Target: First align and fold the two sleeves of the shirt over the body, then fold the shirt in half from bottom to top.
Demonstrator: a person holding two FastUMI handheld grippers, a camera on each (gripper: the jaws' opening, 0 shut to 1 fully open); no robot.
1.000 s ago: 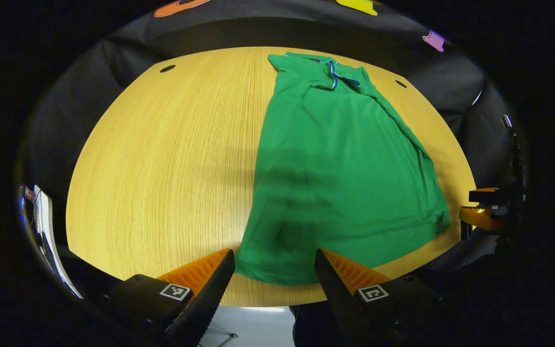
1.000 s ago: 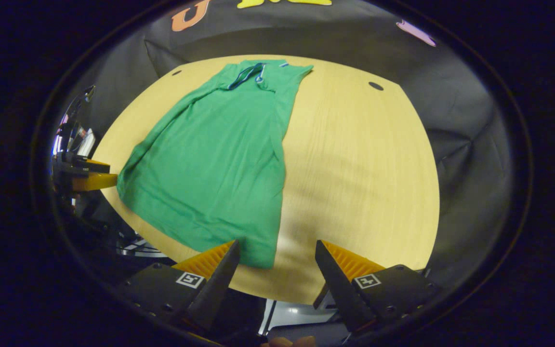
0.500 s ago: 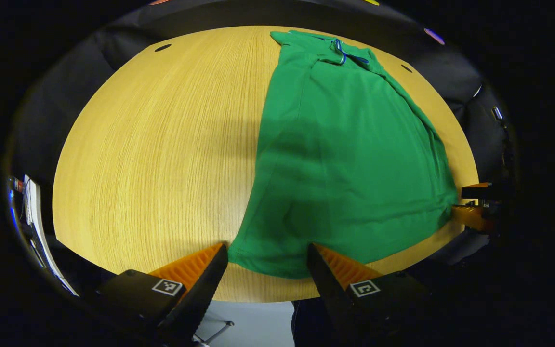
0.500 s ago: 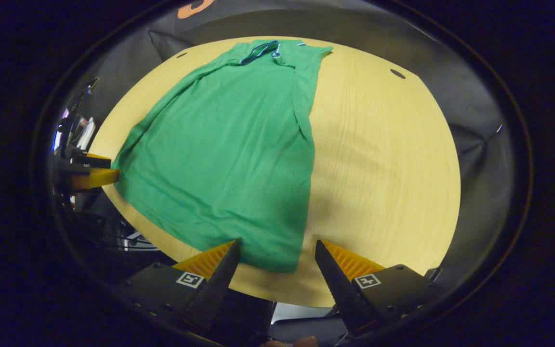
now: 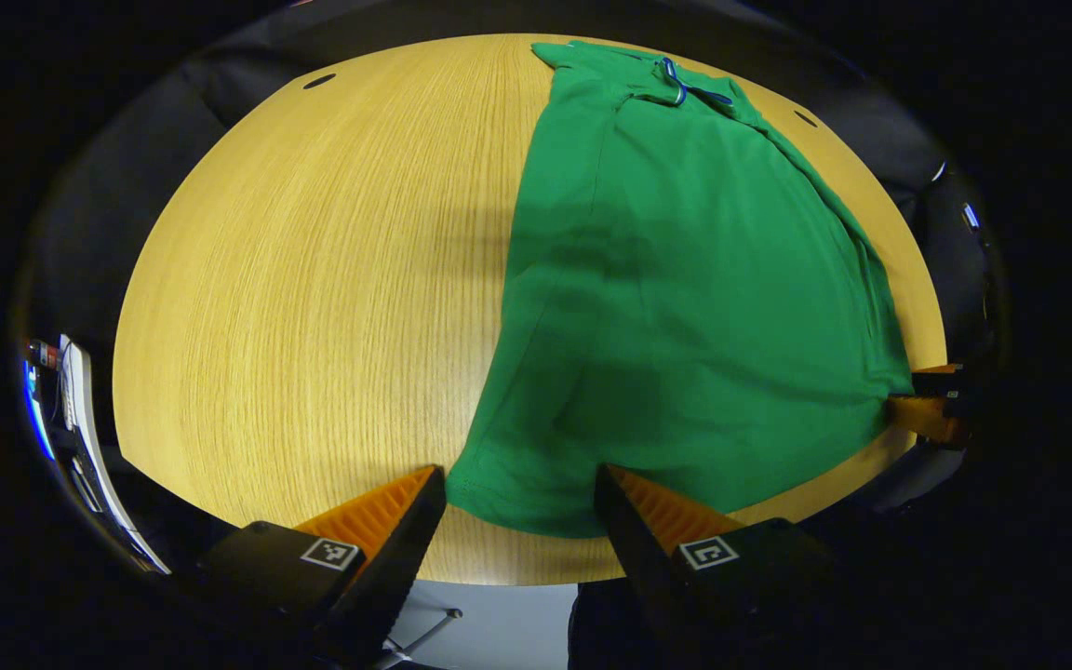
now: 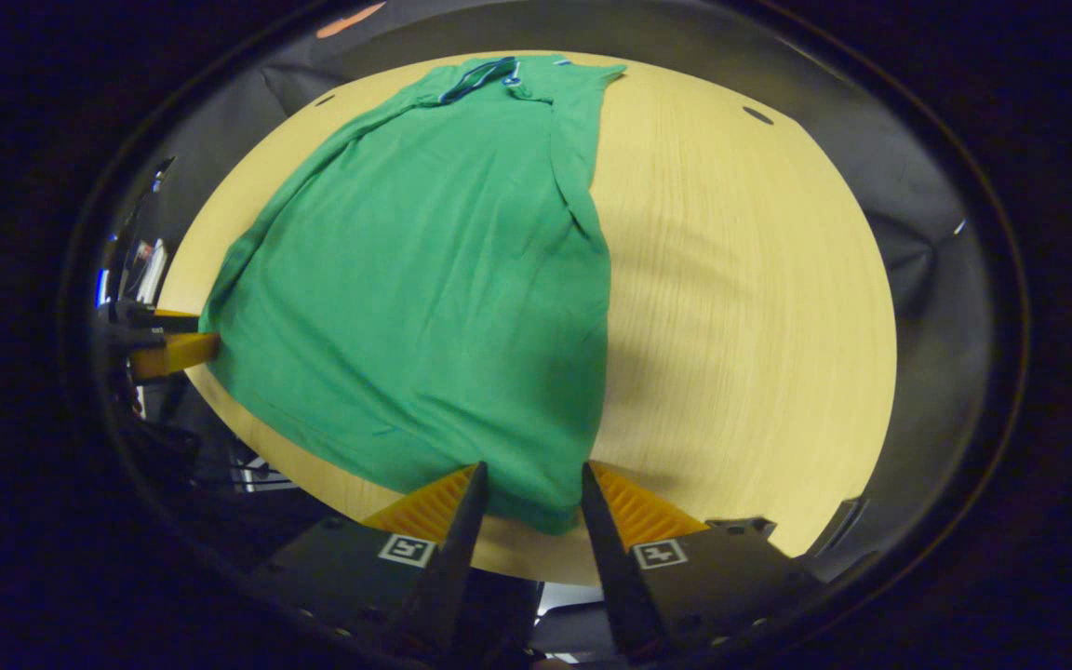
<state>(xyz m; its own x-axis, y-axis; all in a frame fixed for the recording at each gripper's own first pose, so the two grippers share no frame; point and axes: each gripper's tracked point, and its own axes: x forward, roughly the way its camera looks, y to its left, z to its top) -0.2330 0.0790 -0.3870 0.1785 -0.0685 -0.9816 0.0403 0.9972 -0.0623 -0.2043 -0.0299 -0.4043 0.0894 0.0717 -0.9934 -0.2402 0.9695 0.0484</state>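
A green shirt lies flat on the wooden table, its blue-trimmed collar at the far end and the sleeves folded in. My left gripper is open at the near table edge, with the shirt's bottom left hem corner between its fingers. In the right gripper view the shirt runs away from me. My right gripper is partly closed around the bottom right hem corner, and a gap still shows between its fingers. Each view shows the other gripper at the hem's far corner: the right gripper and the left gripper.
Bare wood spreads left of the shirt in the left gripper view and right of it in the right gripper view. Small cable holes sit near the far corners. The near table edge lies just under both grippers.
Both grippers have moved forward and down to the hem's two corners. The right gripper's fingers have narrowed around the cloth. The left gripper's fingers stay wide.
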